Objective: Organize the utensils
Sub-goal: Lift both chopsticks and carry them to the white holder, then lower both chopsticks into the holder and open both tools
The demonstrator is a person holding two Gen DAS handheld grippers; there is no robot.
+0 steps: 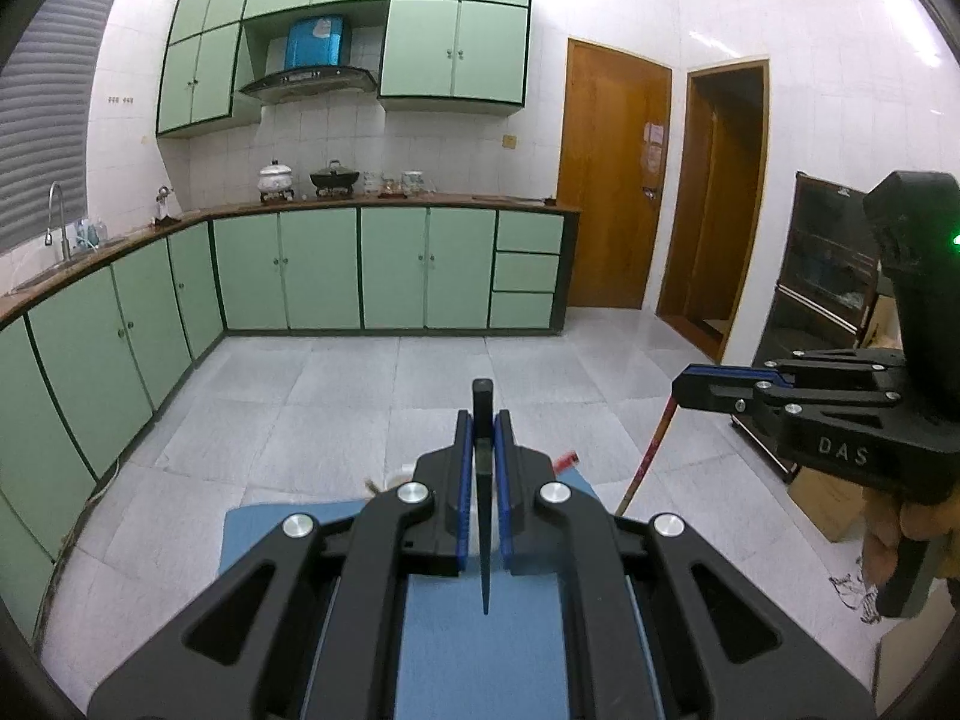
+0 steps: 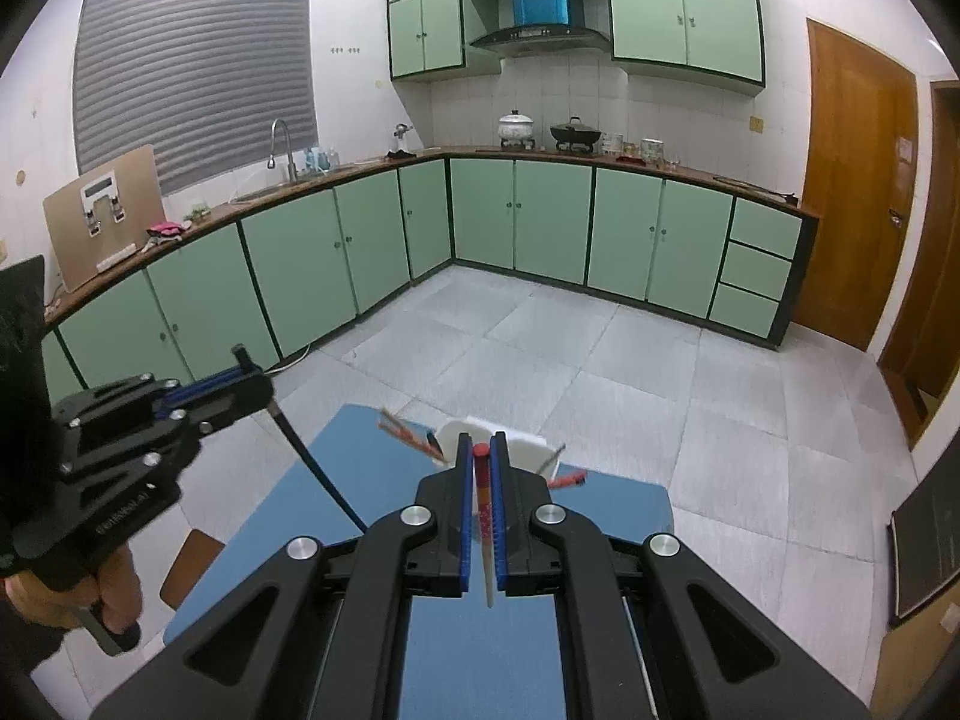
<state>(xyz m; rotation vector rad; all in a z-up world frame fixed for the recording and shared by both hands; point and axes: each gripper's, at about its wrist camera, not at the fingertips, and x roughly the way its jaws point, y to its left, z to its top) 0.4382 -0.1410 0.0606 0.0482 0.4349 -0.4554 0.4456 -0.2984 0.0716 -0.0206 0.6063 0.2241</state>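
Left tool [image 1: 483,438]: squeezed tight on a black chopstick [image 1: 482,480]. The stick stands up between the blue pads, its fat end on top and its thin tip hanging down. It is pinched near the top, so the long thin end is free to go into something.

Right tool [image 2: 480,456]: squeezed tight on a red chopstick [image 2: 483,516]. Its red end sticks up and its pale tip points down. It is held the same way as the black one.

Both sticks: up in the air over the blue worktop [image 2: 480,648], touching nothing. One stick in each tool means two can be carried at once.

White holder [image 2: 516,444]: sits at the far end of the blue worktop, just in front of the right tool. More sticks [image 2: 408,433] poke out of it at a slant. It looks like the home for all the sticks.

Loose red stick [image 2: 567,479]: lies just beside the holder, on its right side. It looks not put away yet.

Next step, my guess: bring each thin tip over the holder and let go.

Watch out: a thin stick can swing or slip.
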